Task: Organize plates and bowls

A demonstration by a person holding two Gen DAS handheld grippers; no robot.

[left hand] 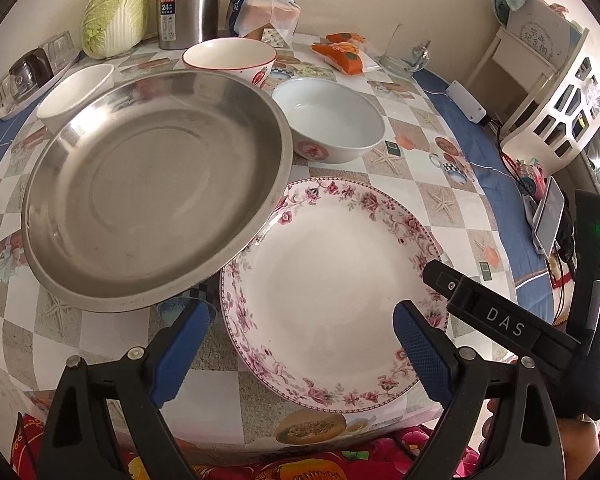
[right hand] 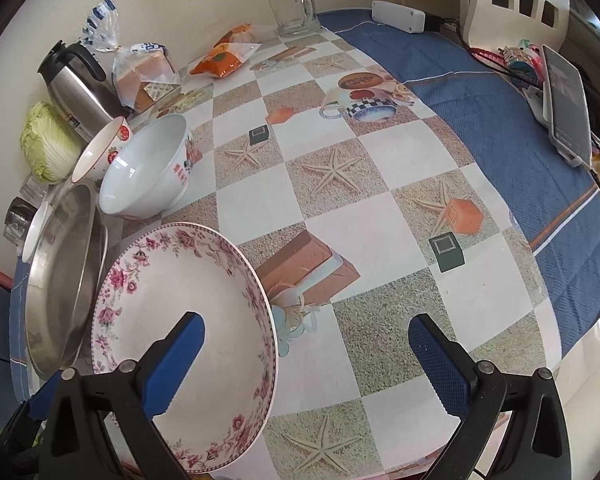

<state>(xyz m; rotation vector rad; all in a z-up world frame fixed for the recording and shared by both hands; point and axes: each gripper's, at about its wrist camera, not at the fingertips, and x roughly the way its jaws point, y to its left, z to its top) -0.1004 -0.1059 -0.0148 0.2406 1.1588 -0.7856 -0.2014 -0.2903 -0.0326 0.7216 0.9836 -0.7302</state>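
A floral-rimmed white plate (left hand: 332,292) lies near the table's front edge, between the open fingers of my left gripper (left hand: 300,340); it also shows in the right wrist view (right hand: 192,320). A steel plate (left hand: 152,188) lies to its left, its rim overlapping the floral plate. Behind are a plain white bowl (left hand: 332,120), a red-rimmed strawberry bowl (left hand: 230,58) and a small white bowl (left hand: 76,94). My right gripper (right hand: 306,360) is open and empty, its left finger over the floral plate's right part; its body (left hand: 500,328) shows in the left wrist view.
A checkered tablecloth (right hand: 340,184) covers the table. At the back stand a cabbage (left hand: 116,12), a steel thermos (left hand: 188,0), bagged bread (left hand: 266,8), orange snack packs (left hand: 344,54) and a glass mug (right hand: 294,8). A phone (right hand: 566,100) and white rack (left hand: 556,92) are at the right.
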